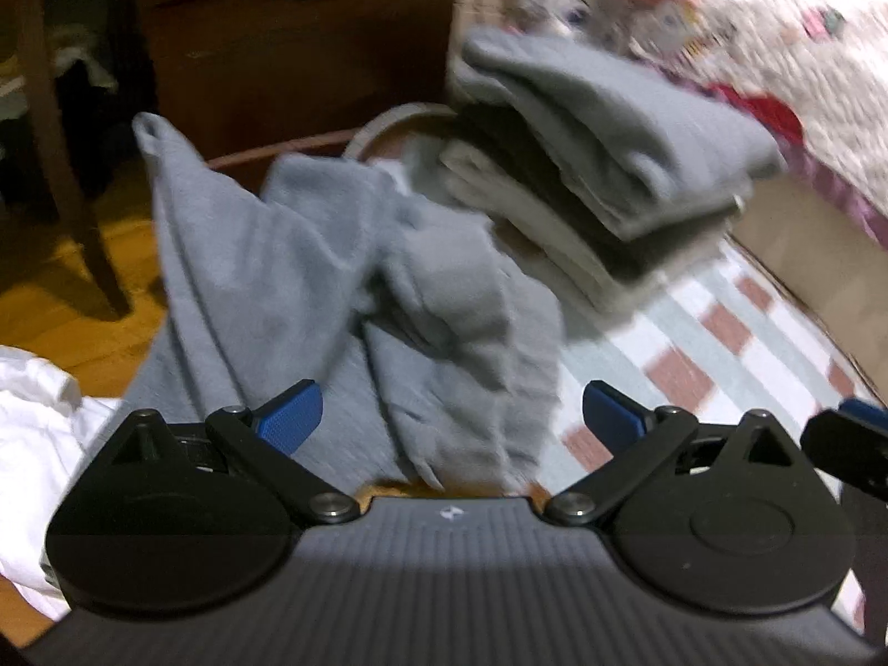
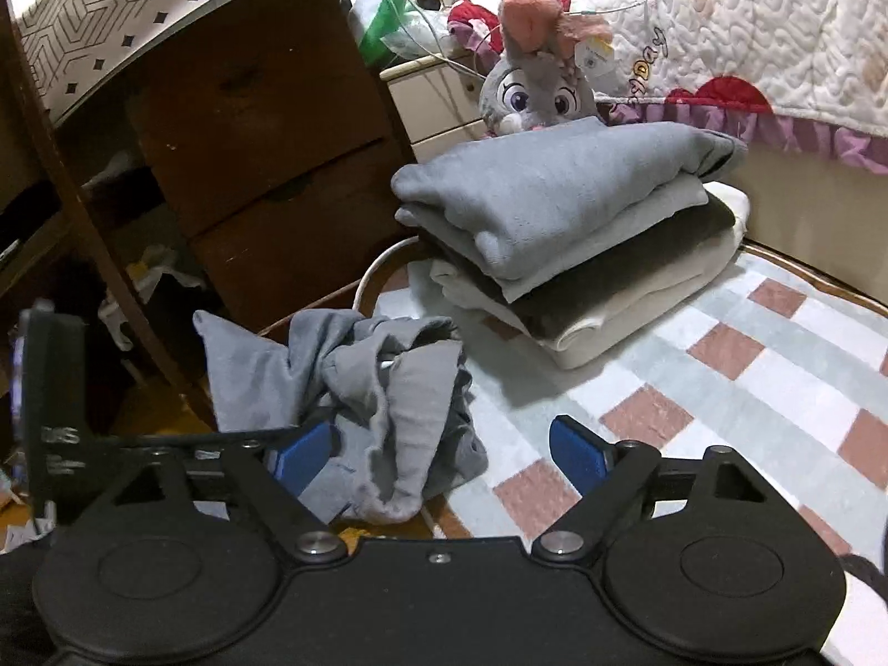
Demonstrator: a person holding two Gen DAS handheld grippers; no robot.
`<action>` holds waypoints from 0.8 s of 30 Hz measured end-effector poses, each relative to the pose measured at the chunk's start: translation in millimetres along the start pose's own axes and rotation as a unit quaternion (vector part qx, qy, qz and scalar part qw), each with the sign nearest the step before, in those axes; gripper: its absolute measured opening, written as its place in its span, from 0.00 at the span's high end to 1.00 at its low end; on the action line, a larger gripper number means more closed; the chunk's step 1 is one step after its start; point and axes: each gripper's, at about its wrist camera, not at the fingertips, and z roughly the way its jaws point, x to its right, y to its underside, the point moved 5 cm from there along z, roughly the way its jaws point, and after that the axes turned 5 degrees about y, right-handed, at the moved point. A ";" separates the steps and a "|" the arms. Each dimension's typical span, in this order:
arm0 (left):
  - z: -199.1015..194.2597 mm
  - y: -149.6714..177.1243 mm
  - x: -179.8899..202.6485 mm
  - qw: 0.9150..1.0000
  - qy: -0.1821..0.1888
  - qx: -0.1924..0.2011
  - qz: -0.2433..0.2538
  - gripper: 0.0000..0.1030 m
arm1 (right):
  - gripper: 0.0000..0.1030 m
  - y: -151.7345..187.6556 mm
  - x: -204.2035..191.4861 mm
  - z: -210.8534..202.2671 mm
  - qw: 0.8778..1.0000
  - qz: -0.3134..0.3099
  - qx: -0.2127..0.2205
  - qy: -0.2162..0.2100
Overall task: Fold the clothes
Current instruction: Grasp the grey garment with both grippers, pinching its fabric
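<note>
A crumpled grey garment [image 1: 344, 299] lies at the near left edge of the checked table [image 1: 721, 344]; it also shows in the right wrist view [image 2: 383, 399]. My left gripper [image 1: 449, 422] is open just in front of it, fingers apart on either side of the cloth. My right gripper [image 2: 438, 452] is open, its left finger [image 2: 299, 455] touching the garment. A stack of folded clothes [image 2: 571, 238], grey on top, sits further back on the table; it is blurred in the left wrist view [image 1: 599, 177].
A brown wooden drawer unit [image 2: 261, 133] stands behind the table on the left. A plush rabbit [image 2: 533, 83] and a quilted bed cover [image 2: 749, 28] are at the back right. White cloth [image 1: 39, 433] lies at lower left. The right gripper's tip shows at the left view's edge [image 1: 854, 438].
</note>
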 end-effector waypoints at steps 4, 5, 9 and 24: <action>2.4 -13.0 -32.8 0.998 -0.045 0.013 -0.051 0.04 | 0.17 2.0 4.2 27.2 1.000 -0.020 -0.004 -0.016; 5.1 -17.1 -43.2 0.996 -0.054 0.008 -0.069 0.14 | 0.17 1.9 3.9 35.0 0.999 -0.030 -0.010 -0.024; 28.0 -49.2 -77.0 0.992 -0.104 -0.015 -0.064 0.27 | 0.16 -3.6 -1.1 76.1 0.996 -0.047 -0.052 -0.057; 72.9 -35.7 -132.7 0.989 -0.037 0.037 -0.138 0.24 | 0.02 2.5 -20.3 238.9 0.976 0.036 -0.197 -0.088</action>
